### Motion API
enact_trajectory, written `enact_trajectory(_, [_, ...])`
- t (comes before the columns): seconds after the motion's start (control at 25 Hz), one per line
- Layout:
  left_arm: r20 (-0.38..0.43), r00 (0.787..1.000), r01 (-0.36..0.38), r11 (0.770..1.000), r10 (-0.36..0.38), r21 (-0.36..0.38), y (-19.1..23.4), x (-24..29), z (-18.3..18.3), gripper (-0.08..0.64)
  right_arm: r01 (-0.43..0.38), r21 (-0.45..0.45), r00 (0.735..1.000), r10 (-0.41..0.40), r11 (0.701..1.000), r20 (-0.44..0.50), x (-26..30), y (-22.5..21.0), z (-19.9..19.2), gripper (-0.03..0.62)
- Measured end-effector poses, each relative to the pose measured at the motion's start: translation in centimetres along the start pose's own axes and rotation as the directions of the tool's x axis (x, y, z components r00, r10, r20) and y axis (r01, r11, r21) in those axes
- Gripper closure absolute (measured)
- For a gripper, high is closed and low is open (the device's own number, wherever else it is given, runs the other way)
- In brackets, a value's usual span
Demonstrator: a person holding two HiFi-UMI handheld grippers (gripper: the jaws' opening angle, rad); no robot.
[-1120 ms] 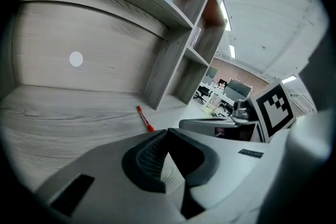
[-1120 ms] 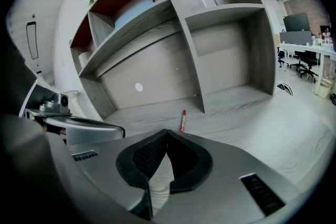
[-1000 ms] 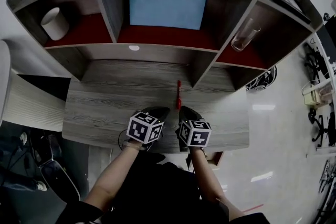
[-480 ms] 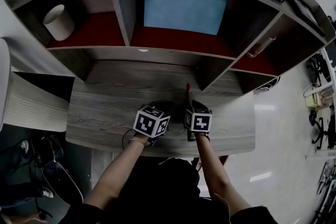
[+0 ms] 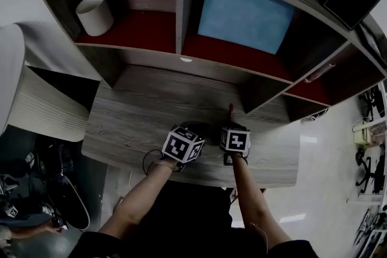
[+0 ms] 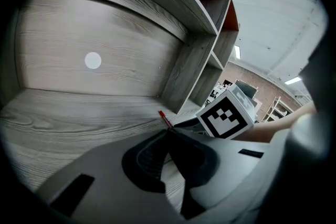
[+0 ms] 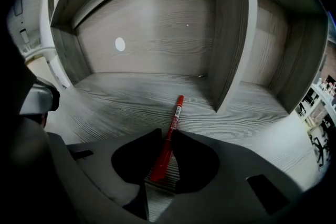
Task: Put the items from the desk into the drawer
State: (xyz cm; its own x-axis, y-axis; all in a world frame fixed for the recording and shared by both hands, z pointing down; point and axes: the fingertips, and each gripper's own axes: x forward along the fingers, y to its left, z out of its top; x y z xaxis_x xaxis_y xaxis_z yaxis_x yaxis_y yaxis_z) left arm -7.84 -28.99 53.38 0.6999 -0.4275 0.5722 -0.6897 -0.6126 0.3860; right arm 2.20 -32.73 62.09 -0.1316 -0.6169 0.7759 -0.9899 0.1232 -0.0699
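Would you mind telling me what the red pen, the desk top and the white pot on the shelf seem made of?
The red pen looks plastic: smooth, slight sheen, white label. The desk top looks like wood or wood-look laminate: matte grey, streaked grain. The white pot could be ceramic or plastic: plain and matte, too small to tell.
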Motion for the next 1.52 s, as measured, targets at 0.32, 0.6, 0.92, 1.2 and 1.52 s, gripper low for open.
enact_trajectory(0.32, [0.009,1.000,-0.004,1.000,0.004,0.013,0.4,-1.5,-0.8,0.545,0.002,-0.003,1.000,-0.002,1.000,-0.020,0.1,0.0,-0.2,0.545])
enact_trajectory(0.6, [0.010,1.000,0.002,1.000,-0.002,0.014,0.6,-2.4,-1.6,0.545,-0.011,-0.058,1.000,0.012,0.998,0.008,-0.8,1.7,0.3,0.546])
enact_trajectory(0.92, [-0.002,0.999,0.047,0.998,-0.047,0.046,-0.8,-2.0,-2.0,0.545,-0.015,-0.056,0.996,0.020,0.998,0.086,-2.8,3.0,1.5,0.546])
enact_trajectory(1.2, [-0.017,0.996,0.087,0.994,-0.086,0.062,-2.6,-1.1,-2.5,0.545,0.016,-0.029,0.997,-0.013,0.999,0.082,-4.3,1.8,-0.1,0.546])
enact_trajectory(1.52, [-0.083,0.981,0.184,0.975,-0.174,0.125,-7.7,1.4,-3.6,0.545,0.089,0.077,0.990,-0.097,0.993,0.103,-7.9,-2.6,-3.0,0.546])
